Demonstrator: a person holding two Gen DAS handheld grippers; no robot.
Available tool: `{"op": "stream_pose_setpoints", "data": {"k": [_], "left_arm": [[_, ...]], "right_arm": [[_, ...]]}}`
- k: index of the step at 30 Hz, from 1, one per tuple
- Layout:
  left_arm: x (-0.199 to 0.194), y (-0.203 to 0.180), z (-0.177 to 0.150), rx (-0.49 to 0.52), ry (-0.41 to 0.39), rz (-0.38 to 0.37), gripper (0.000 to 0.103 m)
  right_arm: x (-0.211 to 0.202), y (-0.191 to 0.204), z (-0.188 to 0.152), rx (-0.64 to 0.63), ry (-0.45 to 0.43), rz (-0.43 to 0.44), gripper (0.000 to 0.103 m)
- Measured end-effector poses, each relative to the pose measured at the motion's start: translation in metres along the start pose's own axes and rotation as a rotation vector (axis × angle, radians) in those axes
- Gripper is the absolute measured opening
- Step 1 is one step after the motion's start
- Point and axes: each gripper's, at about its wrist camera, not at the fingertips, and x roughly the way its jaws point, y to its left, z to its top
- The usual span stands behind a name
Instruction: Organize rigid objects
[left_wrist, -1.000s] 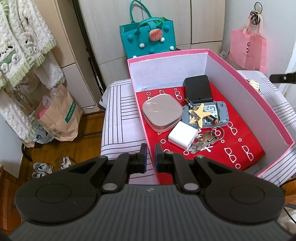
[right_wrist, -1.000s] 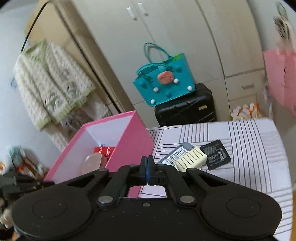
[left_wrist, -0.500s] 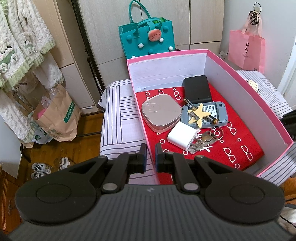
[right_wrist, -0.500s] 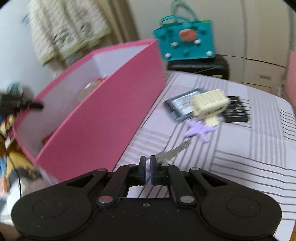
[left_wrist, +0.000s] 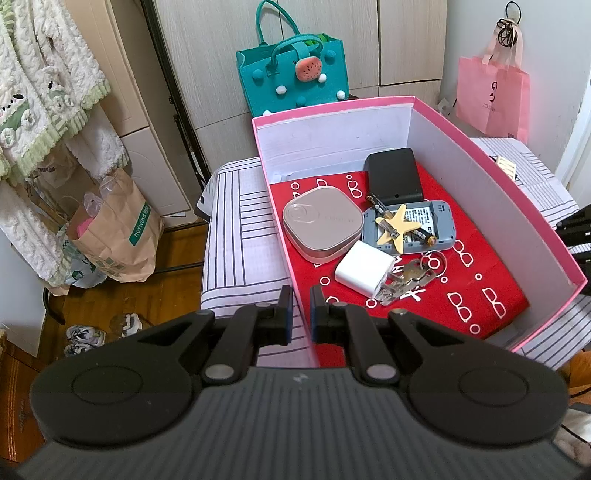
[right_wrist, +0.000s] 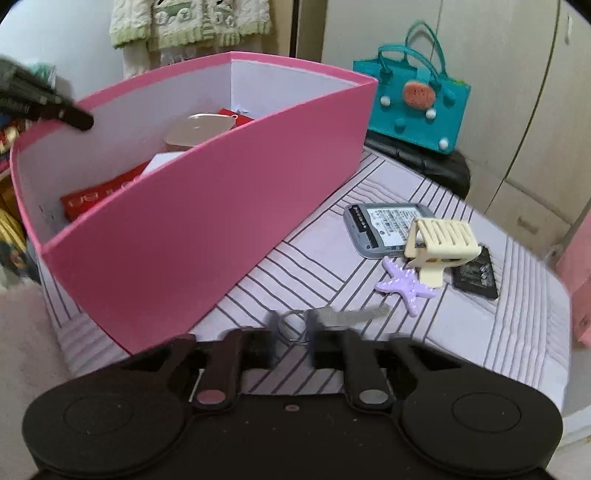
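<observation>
Left gripper (left_wrist: 301, 321) was pitched downward, its fingers clamped across the near end of the pink box's (left_wrist: 480, 177) left wall. Right gripper (right_wrist: 291, 332) was also pitched down, low over the bench (right_wrist: 517, 332) outside the box's right wall. Its fingers had just been closing and stood a little apart with the key ring (right_wrist: 291, 328) in the gap. The image was blurred there, so contact with the pads could not be confirmed. The key (right_wrist: 347, 315) lay just beyond the right finger. Only the left view showed the box contents on the red lining (left_wrist: 461, 295): beige square case (left_wrist: 321, 225), white charger (left_wrist: 364, 273), yellow star (left_wrist: 397, 225) on a grey device (left_wrist: 439, 229), black pack (left_wrist: 393, 175), bunch of keys (left_wrist: 410, 275). Only the right view showed the loose items on the bench: purple star (right_wrist: 404, 288), cream hair clip (right_wrist: 439, 243), a second grey device (right_wrist: 380, 229), flat black battery (right_wrist: 476, 275). The bench carried a striped cloth (left_wrist: 240, 240). Teal bag (left_wrist: 295, 81) against cupboards behind, pink bag (left_wrist: 491, 99) hanging on the wall, paper bag (left_wrist: 118, 236) on the wooden floor.
</observation>
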Motion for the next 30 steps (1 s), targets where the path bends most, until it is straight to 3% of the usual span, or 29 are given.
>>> {"op": "stream_pose_setpoints", "data": {"k": [14, 17, 19, 22, 24, 30], "left_arm": [[0.0, 0.001, -0.001, -0.004, 0.0, -0.004, 0.008], [0.0, 0.002, -0.001, -0.004, 0.0, -0.004, 0.008], [0.0, 0.001, -0.001, 0.006, 0.001, 0.0, 0.008], [0.0, 0.001, -0.001, 0.02, 0.006, 0.003, 0.008], [0.0, 0.002, 0.0, 0.019, 0.011, -0.004, 0.008], [0.003, 0.004, 0.005, -0.011, 0.014, -0.014, 0.008]], "right_arm": [[-0.027, -0.04, -0.002, 0.226, -0.127, -0.026, 0.001], [-0.028, -0.037, -0.004, 0.184, -0.11, -0.008, 0.001], [-0.026, -0.033, -0.005, 0.142, -0.092, 0.004, 0.009], [-0.02, -0.025, -0.01, 0.087, -0.065, 0.012, 0.011], [-0.016, -0.023, -0.014, 0.079, -0.06, 0.032, 0.019], [-0.002, -0.015, -0.016, 0.038, -0.053, 0.022, 0.021]]}}
